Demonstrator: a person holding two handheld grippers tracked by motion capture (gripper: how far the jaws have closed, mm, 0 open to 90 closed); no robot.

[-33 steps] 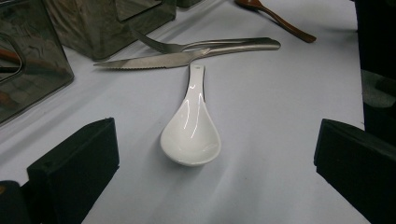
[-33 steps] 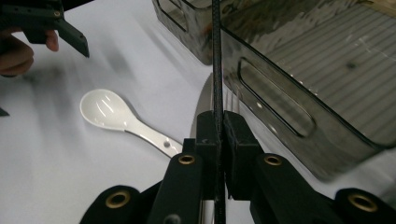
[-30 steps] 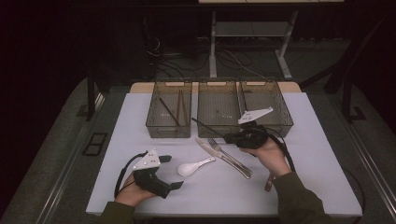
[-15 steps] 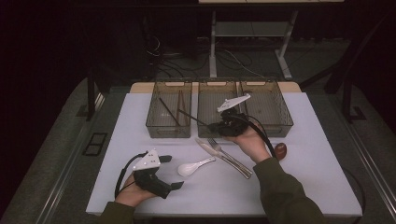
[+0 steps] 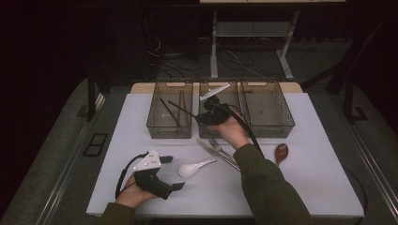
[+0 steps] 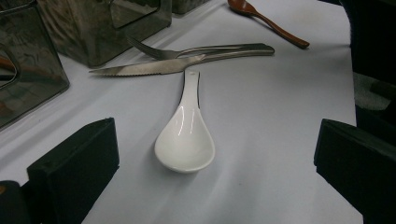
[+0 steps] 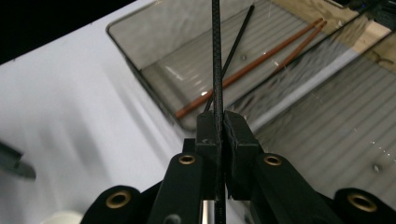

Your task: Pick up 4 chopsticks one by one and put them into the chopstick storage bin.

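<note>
High view: the right tool [image 5: 199, 116] has swung from the cutlery pile at mid-counter up and across to the row of bins, and it now hangs over the gap between the left smoked-plastic bin [image 5: 170, 117] and the middle smoked-plastic bin [image 5: 220, 117]. Its jaws are clamped on a thin black chopstick [image 5: 180, 109], whose free end reaches out over the left bin. That move suggests the chopstick is about to be sorted in with its kind, and the drop is likely the next step. The left tool [image 5: 173, 172] rests on the white counter [image 5: 319, 178] near the front edge, unmoved, jaws apart and holding nothing. The right smoked-plastic bin [image 5: 267, 110] looks empty from here. A dark brown wooden spoon [image 5: 280, 152] lies well apart to the right.

Left gripper view: the jaws stand wide, and between them, untouched, lies a white ceramic soup spoon [image 6: 186, 140]. Just beyond its handle lie a steel table knife [image 6: 154, 67] and a steel fork [image 6: 205, 49], side by side.

Right gripper view: the pads [image 7: 208, 135] press together on the black chopstick [image 7: 215, 56], which runs straight up from them. Below it the left bin [image 7: 154, 51] already holds another black chopstick [image 7: 236, 44] and a pair of reddish-brown wooden chopsticks [image 7: 261, 60].
</note>
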